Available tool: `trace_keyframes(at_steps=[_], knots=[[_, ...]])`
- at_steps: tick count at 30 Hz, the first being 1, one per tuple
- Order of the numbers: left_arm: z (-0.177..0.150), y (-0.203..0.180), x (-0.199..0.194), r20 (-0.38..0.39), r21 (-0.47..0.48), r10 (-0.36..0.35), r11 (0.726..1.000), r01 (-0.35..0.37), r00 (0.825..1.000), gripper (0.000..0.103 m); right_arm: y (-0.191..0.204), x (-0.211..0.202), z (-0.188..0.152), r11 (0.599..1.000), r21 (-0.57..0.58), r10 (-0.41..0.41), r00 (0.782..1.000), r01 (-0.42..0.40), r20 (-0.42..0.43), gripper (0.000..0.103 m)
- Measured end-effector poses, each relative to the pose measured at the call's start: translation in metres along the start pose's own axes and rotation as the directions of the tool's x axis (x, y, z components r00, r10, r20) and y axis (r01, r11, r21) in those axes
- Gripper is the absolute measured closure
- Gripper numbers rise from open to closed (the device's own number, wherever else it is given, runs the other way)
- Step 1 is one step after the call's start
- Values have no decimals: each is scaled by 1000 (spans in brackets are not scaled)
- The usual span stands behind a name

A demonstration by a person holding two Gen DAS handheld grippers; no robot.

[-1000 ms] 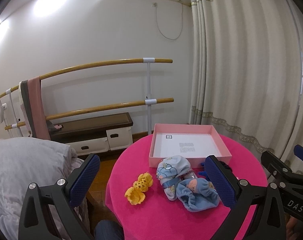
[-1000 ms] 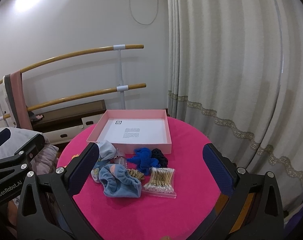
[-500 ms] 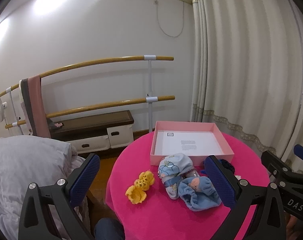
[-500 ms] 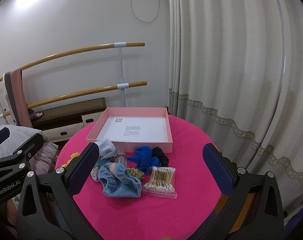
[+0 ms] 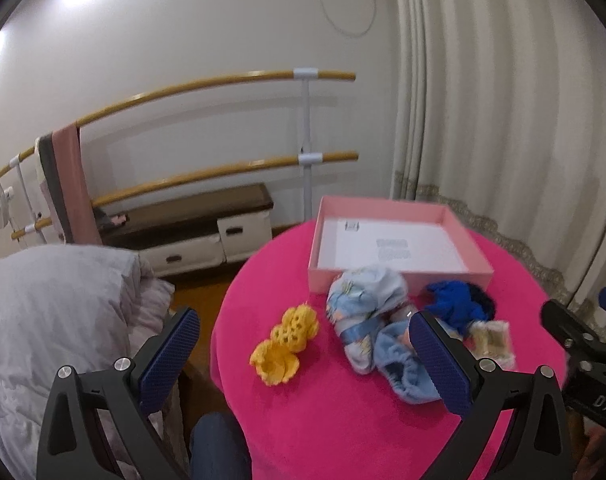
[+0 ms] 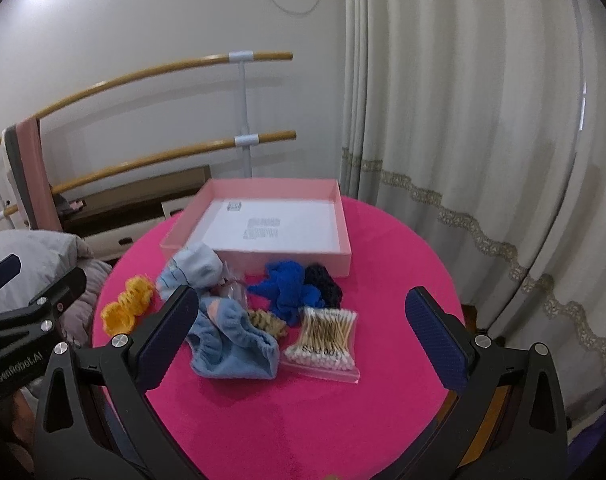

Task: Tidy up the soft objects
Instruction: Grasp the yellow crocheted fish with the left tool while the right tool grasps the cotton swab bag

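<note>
A pink box point(image 5: 399, 276) point(image 6: 259, 258) with a white floor stands at the back of the round table with the magenta cloth point(image 5: 335, 420) point(image 6: 383, 264). In front of it lie a yellow knitted scrunchie point(image 5: 285, 338) point(image 6: 129, 308), a pale blue printed cloth point(image 5: 363, 296) point(image 6: 195, 268), a blue elastic cap point(image 5: 399, 364) point(image 6: 235, 344), a royal blue scrunchie point(image 5: 455, 306) point(image 6: 291, 288), a dark one point(image 6: 323, 284), a tan one point(image 6: 269, 322) and a bag of cotton swabs point(image 6: 327, 340). My left gripper point(image 5: 303, 354) and right gripper point(image 6: 303, 330) hover open above the pile, holding nothing.
To the left stands a bed with grey bedding point(image 5: 51, 304). Behind the table are two wooden wall rails point(image 5: 231, 164), a low dark bench with drawers point(image 5: 191, 232) and cream curtains point(image 6: 463, 120) on the right. A knee in dark trousers point(image 5: 215, 444) shows at the table's near edge.
Both grippers have tipped down and come nearer the table, so the pile of soft things looks larger. Nothing on the table has moved, and both pairs of fingers stay open.
</note>
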State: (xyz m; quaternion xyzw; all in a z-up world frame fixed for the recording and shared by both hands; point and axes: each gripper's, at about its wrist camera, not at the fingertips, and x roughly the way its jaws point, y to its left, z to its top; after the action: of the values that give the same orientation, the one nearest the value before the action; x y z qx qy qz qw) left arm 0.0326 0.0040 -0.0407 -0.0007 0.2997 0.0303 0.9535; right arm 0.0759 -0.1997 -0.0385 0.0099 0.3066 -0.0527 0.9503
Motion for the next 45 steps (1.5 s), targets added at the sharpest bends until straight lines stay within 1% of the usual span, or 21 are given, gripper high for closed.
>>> trace_keyframes(at_steps=[2, 7, 12, 18, 26, 29, 32, 38, 43, 45], knots=[[-4, 1, 16, -34, 2, 4, 1000, -4, 999, 0, -4, 12, -5, 1000, 1, -1, 1000, 1, -31, 0], [-17, -1, 42, -88, 45, 22, 999, -18, 996, 0, -14, 39, -18, 1000, 16, -7, 996, 8, -94, 0], [-29, 5, 77, -130, 46, 37, 998, -31, 991, 0, -26, 64, -28, 999, 28, -14, 988, 19, -156, 0], [-32, 15, 117, -155, 29, 55, 998, -51, 986, 0, -30, 86, -31, 999, 29, -16, 980, 22, -200, 1], [-29, 16, 171, -180, 60, 80, 996, -70, 980, 0, -33, 113, -31, 999, 30, -23, 968, 31, -249, 1], [-27, 17, 194, -195, 75, 105, 993, -92, 975, 0, -36, 123, -32, 999, 35, -24, 962, 34, -271, 1], [-24, 18, 213, -199, 80, 116, 992, -102, 973, 0, -38, 134, -32, 999, 37, -16, 956, 28, -293, 3], [-21, 19, 237, -213, 106, 137, 988, -116, 967, 0, -37, 146, -32, 999, 36, -16, 949, 29, -315, 5], [-24, 20, 253, -230, 136, 132, 985, -103, 964, 1, -37, 152, -36, 998, 41, -21, 942, 37, -336, 6], [-25, 20, 260, -242, 148, 126, 985, -92, 962, 3, -38, 156, -38, 998, 44, -20, 937, 38, -350, 9]])
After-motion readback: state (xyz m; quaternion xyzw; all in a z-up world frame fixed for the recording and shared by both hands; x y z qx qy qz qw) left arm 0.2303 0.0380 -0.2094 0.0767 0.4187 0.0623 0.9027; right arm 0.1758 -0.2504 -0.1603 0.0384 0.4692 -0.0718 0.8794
